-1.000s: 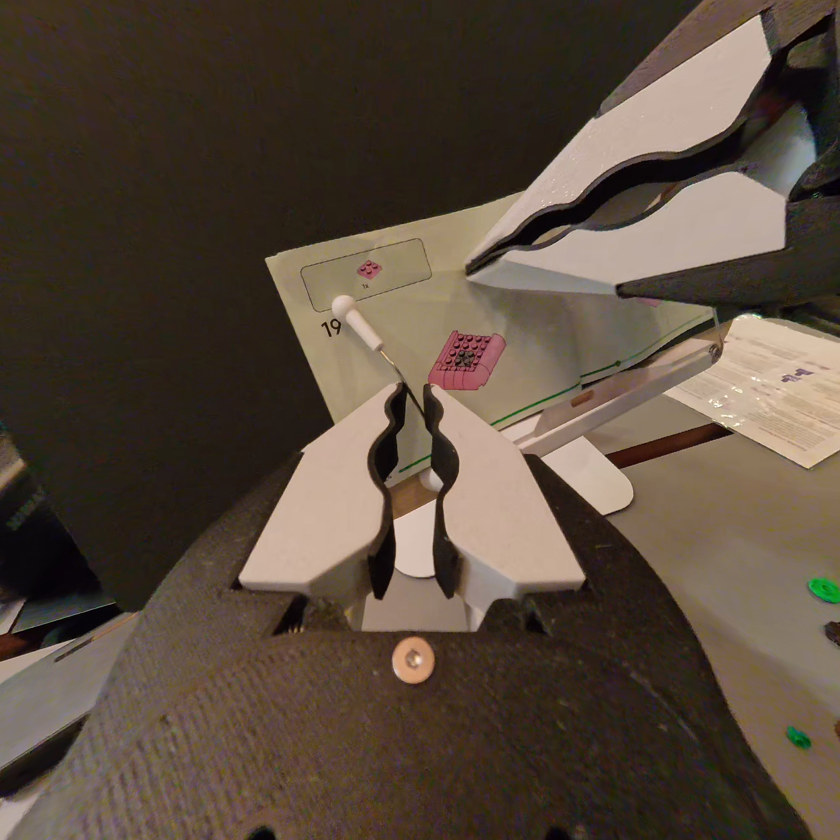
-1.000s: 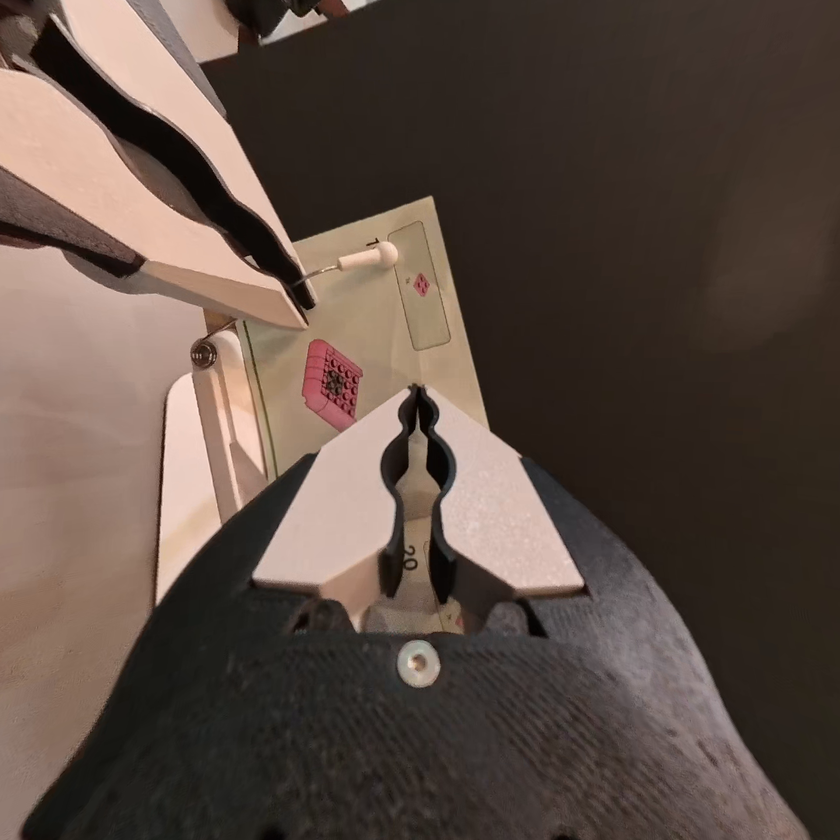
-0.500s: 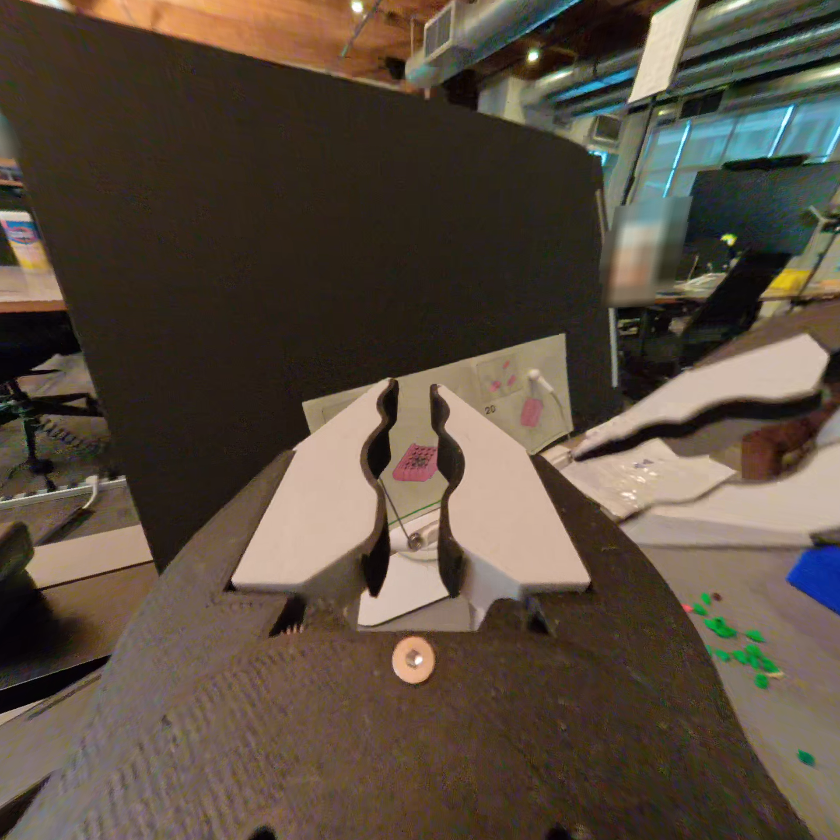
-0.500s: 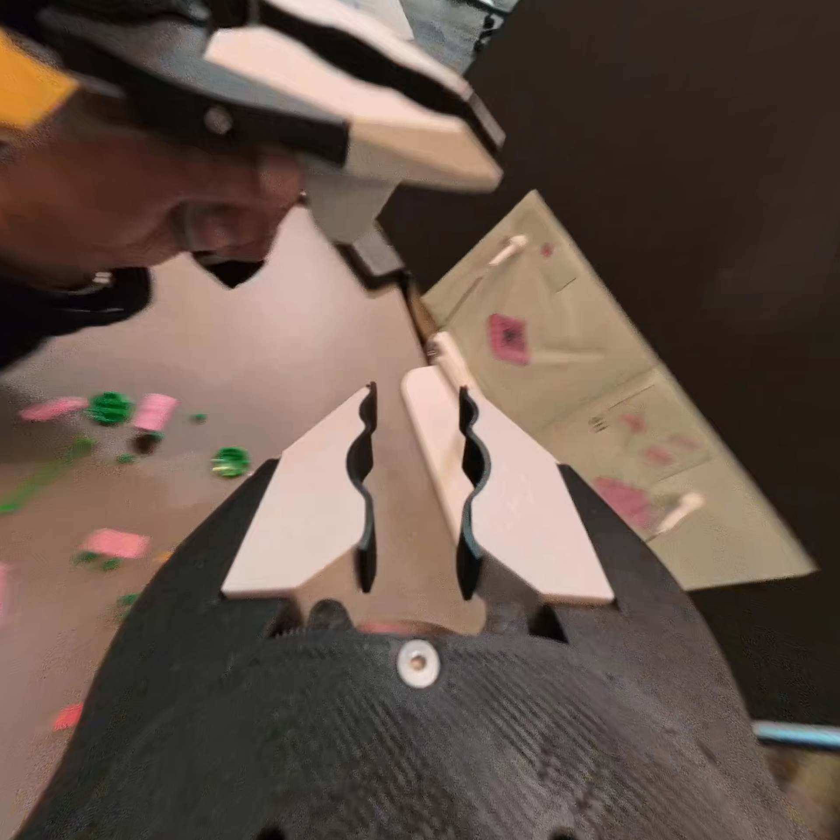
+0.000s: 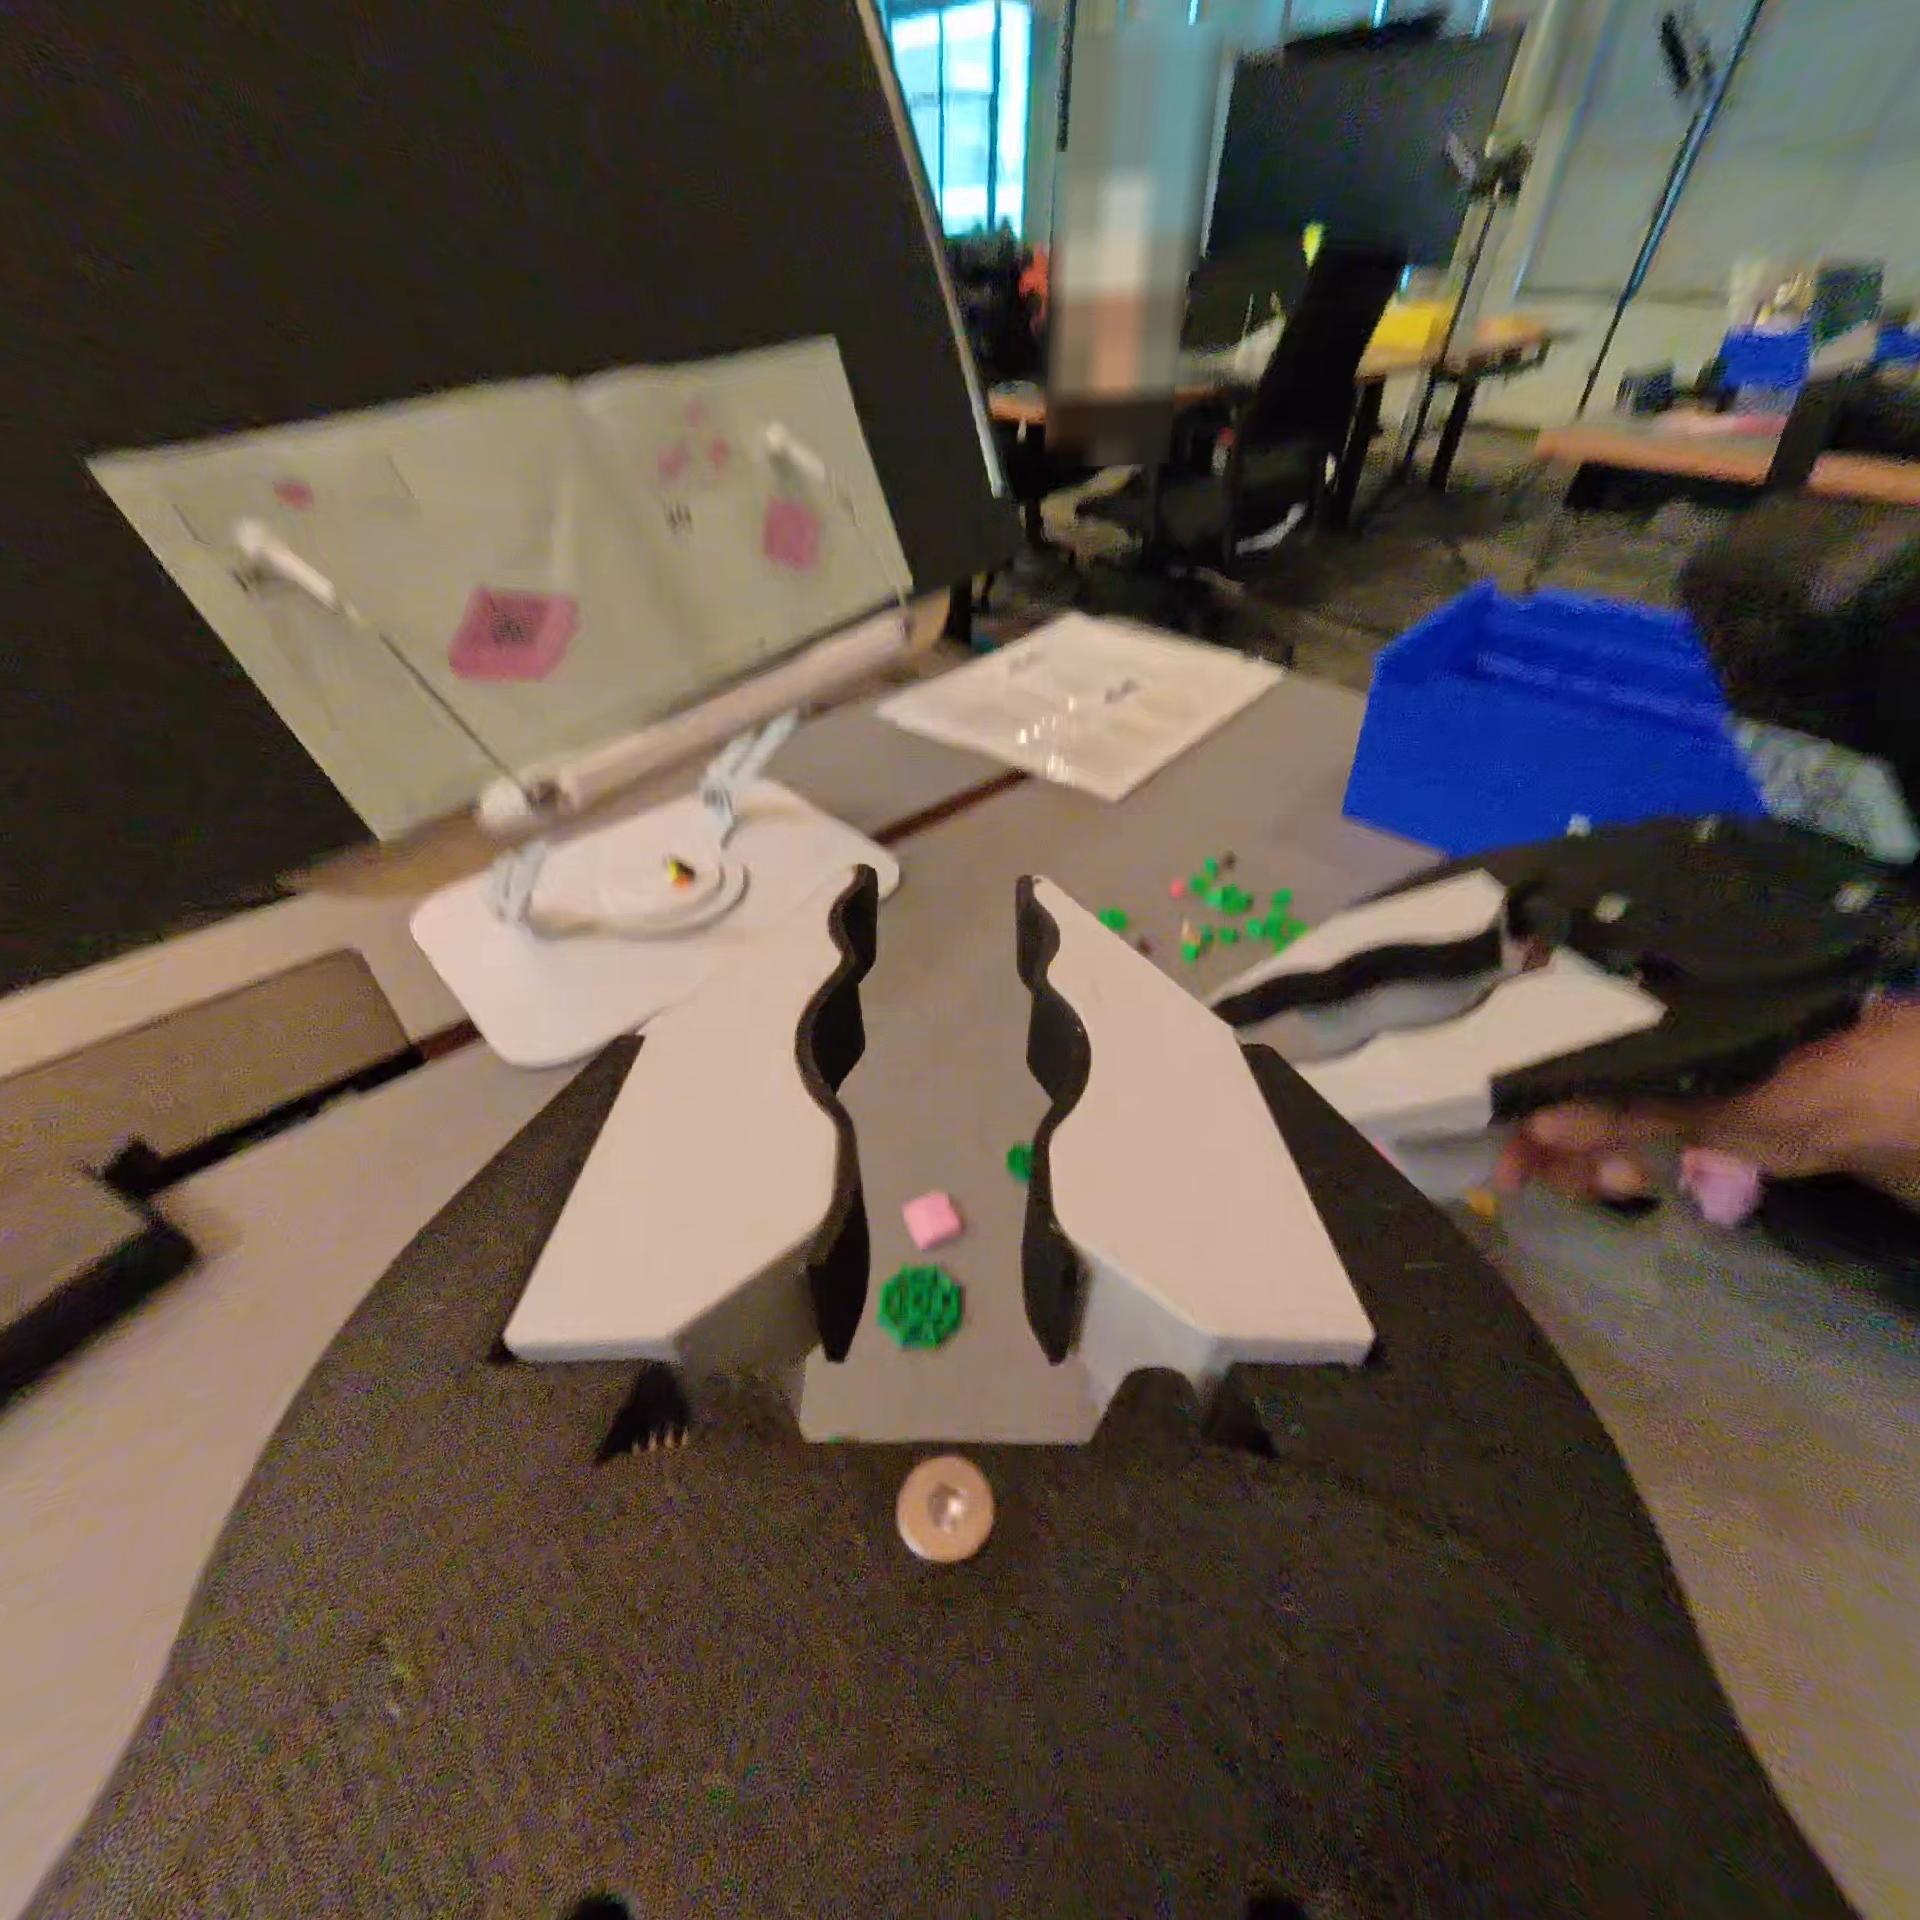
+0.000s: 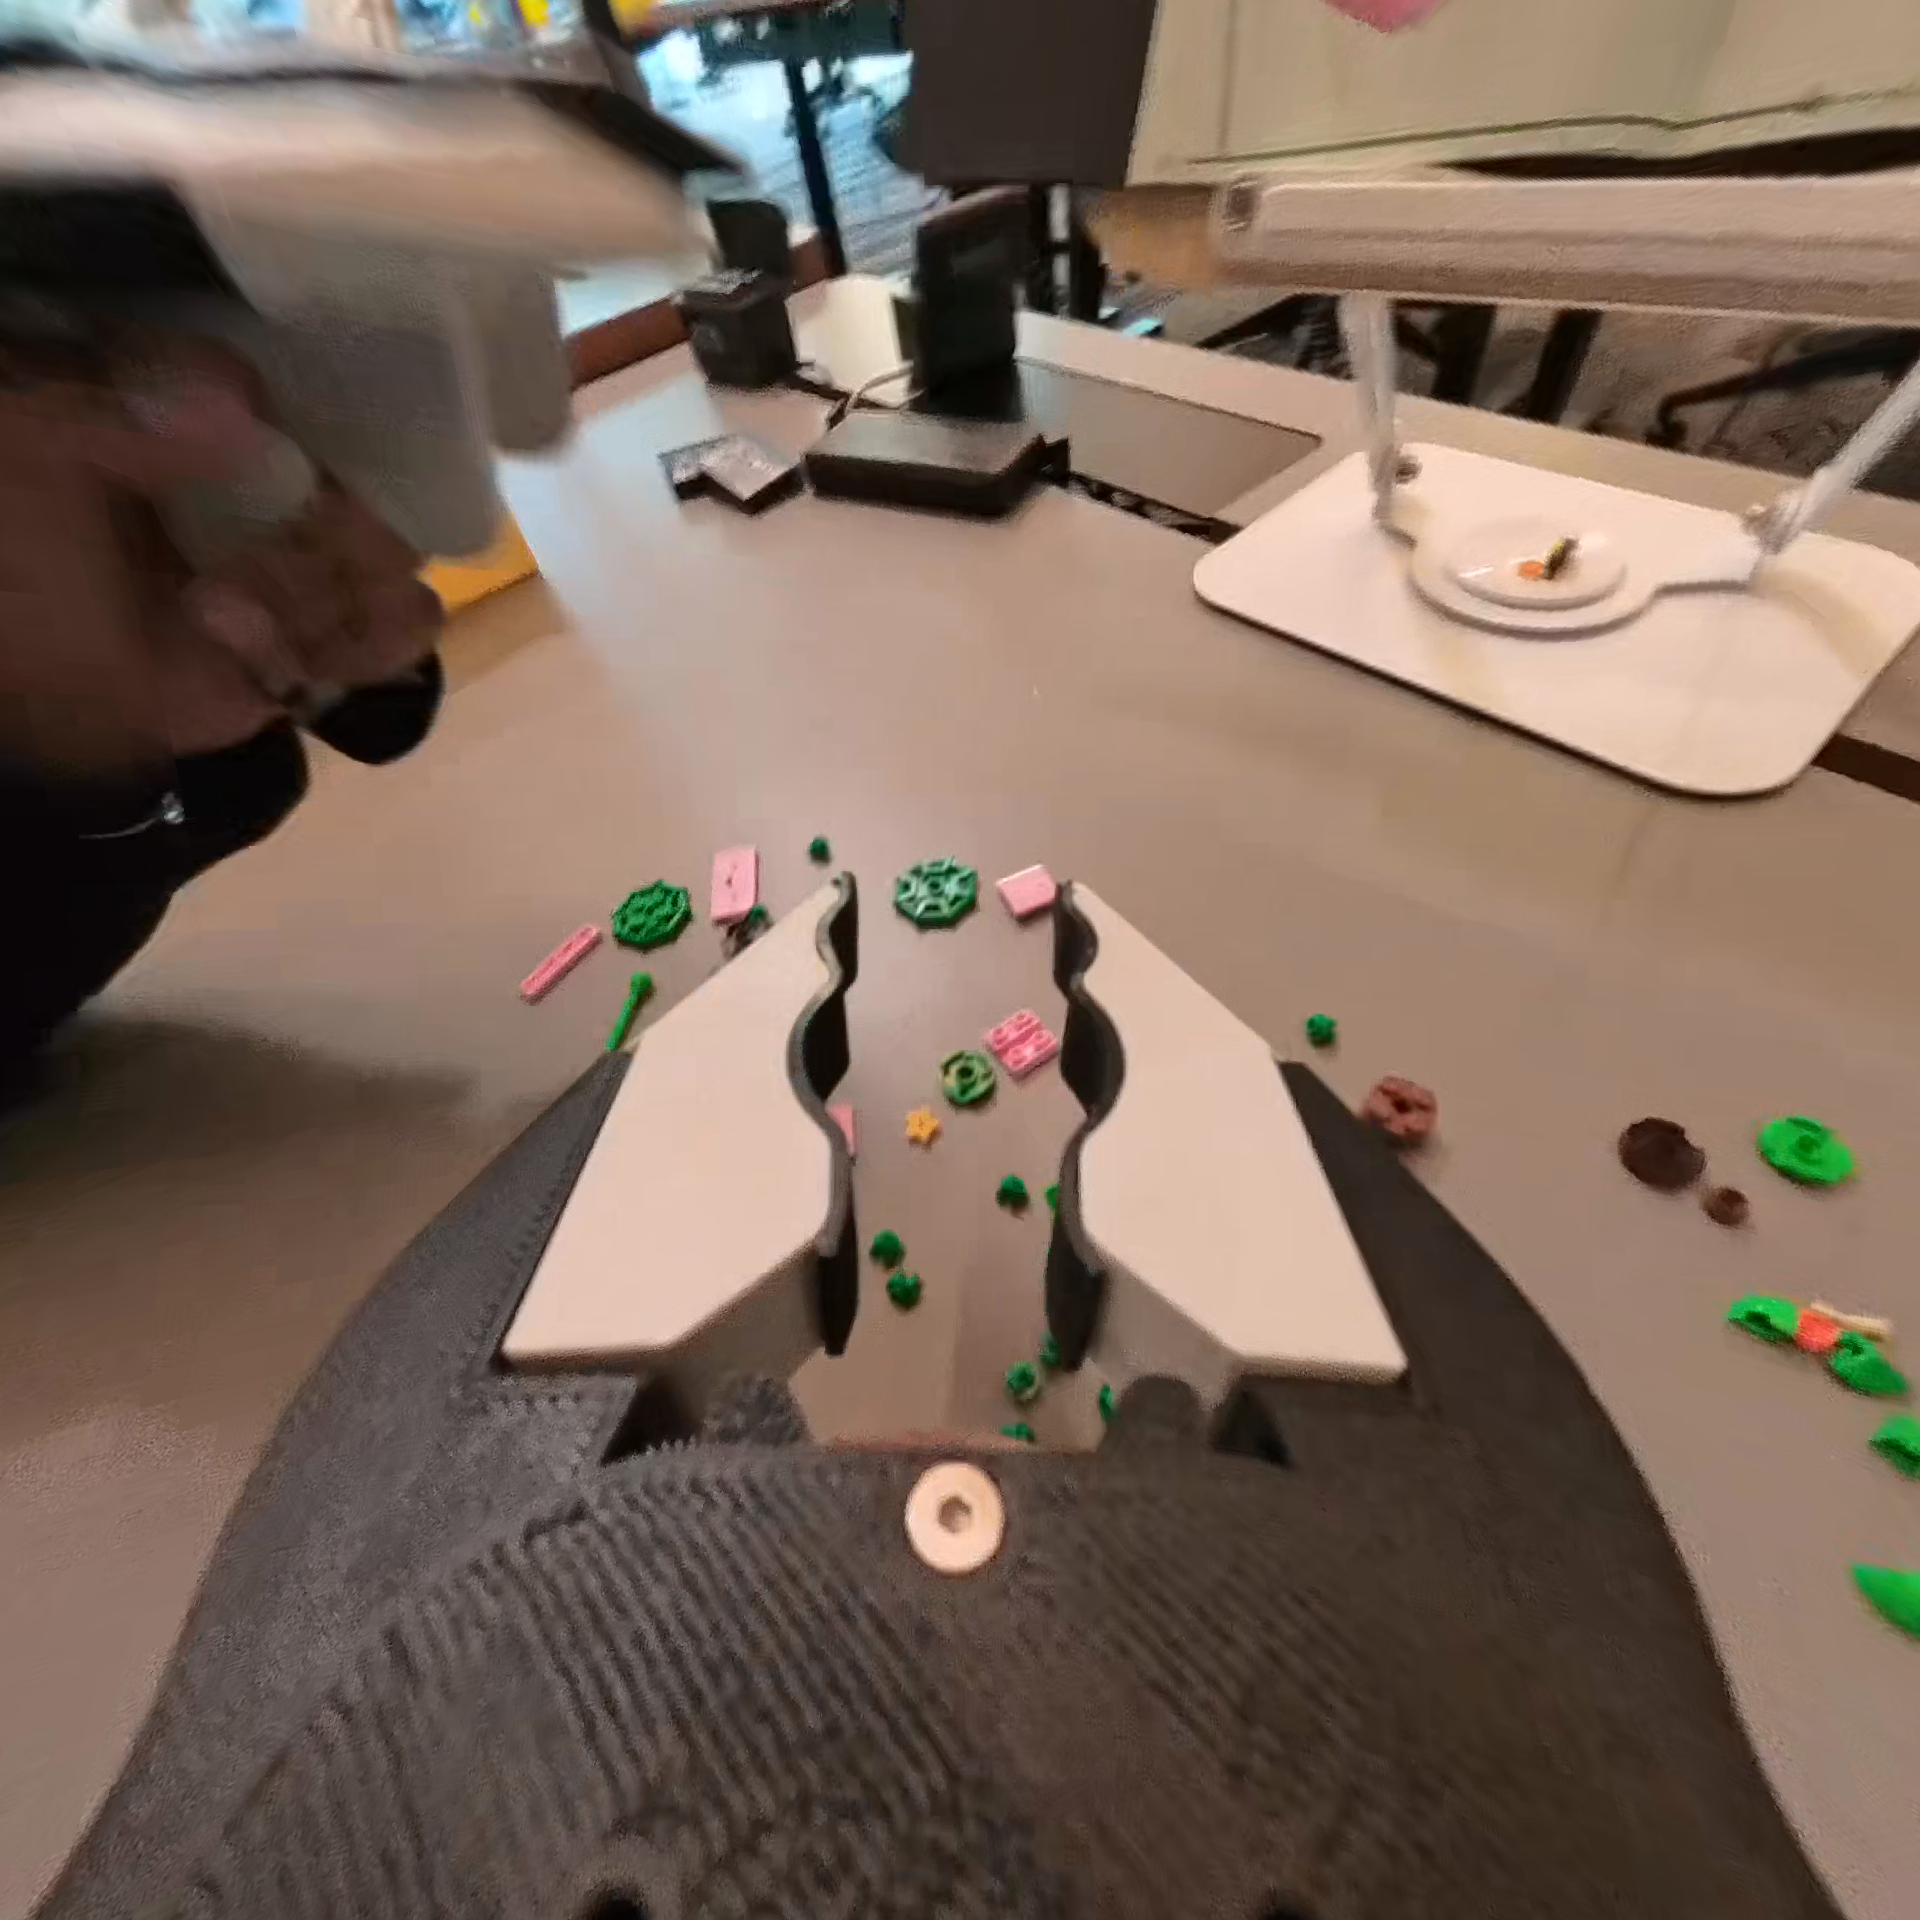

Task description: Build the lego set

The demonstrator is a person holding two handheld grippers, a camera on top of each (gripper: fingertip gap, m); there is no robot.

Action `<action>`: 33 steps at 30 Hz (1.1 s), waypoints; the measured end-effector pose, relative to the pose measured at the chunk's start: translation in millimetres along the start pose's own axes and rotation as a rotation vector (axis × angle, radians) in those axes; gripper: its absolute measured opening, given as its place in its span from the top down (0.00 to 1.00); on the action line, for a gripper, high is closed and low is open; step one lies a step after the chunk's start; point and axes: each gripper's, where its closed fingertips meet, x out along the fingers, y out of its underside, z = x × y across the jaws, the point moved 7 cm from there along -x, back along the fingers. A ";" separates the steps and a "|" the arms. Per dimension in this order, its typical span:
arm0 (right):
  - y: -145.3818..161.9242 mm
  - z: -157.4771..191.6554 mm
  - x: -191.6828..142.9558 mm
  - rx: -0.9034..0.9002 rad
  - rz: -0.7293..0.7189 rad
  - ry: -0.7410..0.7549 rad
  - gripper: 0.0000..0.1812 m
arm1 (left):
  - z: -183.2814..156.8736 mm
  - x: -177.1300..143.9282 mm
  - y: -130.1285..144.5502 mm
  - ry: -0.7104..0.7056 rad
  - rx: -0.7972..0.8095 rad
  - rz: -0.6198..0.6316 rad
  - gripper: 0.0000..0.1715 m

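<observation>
On the left, the left gripper point(image 5: 940, 904) hung above the grey tabletop point(image 6: 1039, 707), jaws apart and empty, with a small pink square plate point(image 5: 931, 1218) and a round green lattice disc point(image 5: 921, 1307) lying on the table between its fingers. Rightward, the right gripper point(image 6: 954, 899) also stood open and empty over loose pieces: a pink studded plate point(image 6: 1020, 1040), a green ring piece point(image 6: 967, 1076) and a tiny yellow star point(image 6: 921, 1125). The step looked like picking a pink piece. It would go best with the fingers lowered squarely astride one plate, clear of its neighbours, then closed gently on its edges.
</observation>
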 end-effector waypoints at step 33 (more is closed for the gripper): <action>86.9 -43.4 -62.8 -0.335 0.355 -0.121 0.83 | 1.9 -17.0 103.1 0.046 0.033 0.219 0.88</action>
